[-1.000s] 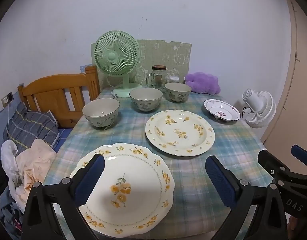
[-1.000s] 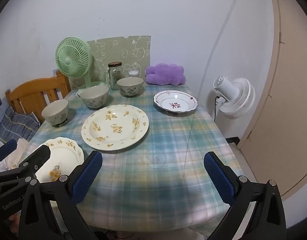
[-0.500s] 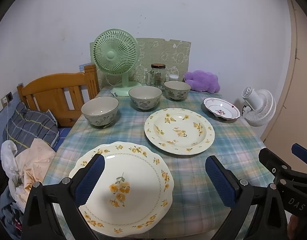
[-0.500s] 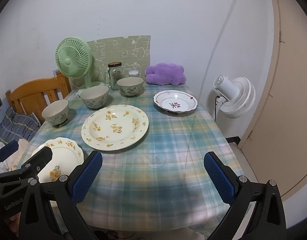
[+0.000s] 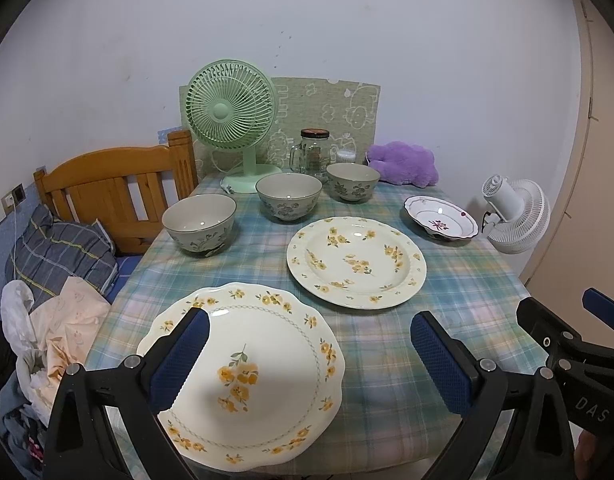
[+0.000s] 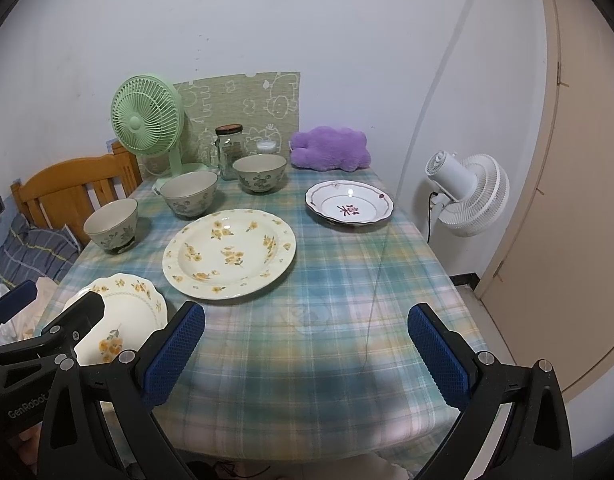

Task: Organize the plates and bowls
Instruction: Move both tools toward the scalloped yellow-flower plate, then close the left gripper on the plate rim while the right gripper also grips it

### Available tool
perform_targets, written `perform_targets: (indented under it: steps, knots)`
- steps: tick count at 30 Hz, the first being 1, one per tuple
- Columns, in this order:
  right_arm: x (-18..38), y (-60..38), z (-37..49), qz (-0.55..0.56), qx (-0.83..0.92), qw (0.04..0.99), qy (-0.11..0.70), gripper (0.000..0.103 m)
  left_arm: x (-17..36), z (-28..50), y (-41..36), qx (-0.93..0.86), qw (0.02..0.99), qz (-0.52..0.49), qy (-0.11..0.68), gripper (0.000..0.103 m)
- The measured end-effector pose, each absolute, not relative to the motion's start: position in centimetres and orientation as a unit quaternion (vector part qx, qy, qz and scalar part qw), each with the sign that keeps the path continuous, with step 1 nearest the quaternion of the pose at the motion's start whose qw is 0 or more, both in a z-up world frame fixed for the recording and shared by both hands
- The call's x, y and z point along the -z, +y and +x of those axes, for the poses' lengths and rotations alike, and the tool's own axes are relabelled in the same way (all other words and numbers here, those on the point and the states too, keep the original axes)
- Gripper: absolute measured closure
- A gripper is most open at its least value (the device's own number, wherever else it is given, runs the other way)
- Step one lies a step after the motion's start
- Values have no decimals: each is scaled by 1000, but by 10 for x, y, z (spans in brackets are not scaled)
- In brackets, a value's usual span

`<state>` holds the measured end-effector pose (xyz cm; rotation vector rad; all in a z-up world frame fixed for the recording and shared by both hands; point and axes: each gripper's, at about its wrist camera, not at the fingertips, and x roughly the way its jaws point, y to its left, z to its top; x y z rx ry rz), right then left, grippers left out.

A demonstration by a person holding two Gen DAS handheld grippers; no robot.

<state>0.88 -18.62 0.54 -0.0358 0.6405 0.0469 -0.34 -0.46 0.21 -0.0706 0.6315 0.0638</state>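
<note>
- Left wrist view: your left gripper (image 5: 305, 354) is spread wide, its blue pads apart and holding nothing, above the near edge of the bench (image 5: 459, 284) with its plaid cloth.
- Right under that gripper lies the scalloped plate (image 5: 259, 364) with yellow flowers; its near rim reaches the bench's front edge.
- Beyond it and to the right sits the large round plate (image 5: 357, 262), flat on the cloth and apart from the scalloped one.
- Three bowls stand in a slanting row behind the plates: the left bowl (image 5: 199, 224), the middle bowl (image 5: 288, 196) and the far bowl (image 5: 352, 181), each upright and separate.
- The small red-patterned plate (image 5: 441, 222) rests near the right edge of the bench.
- At the back you see a green fan (image 5: 231, 110), a glass jar (image 5: 314, 154) and a purple cushion (image 5: 403, 164).
- Your right gripper (image 5: 567, 332) shows at the lower right edge.
- Right wrist view: your right gripper (image 6: 307, 350) is also spread wide and empty, over bare cloth at the front of the bench.
- The large round plate lies ahead of it to the left, the small red-patterned plate farther back to the right.
- The scalloped plate is at the left, partly covered by your left gripper.
- A white fan (image 6: 465, 194) stands off the bench's right side.
</note>
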Motion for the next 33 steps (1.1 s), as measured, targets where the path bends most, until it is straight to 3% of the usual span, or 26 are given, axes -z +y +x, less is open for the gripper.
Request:
perform_targets:
  steps: [20,33]
  knots:
    - [-5,-181,8,-12,-31,948,317,0,-1,-5,2,-39,948,-33,315,2]
    - [18,-144,42,20,-49,921,387,0,20,17,49,-75,924,-28,374,2]
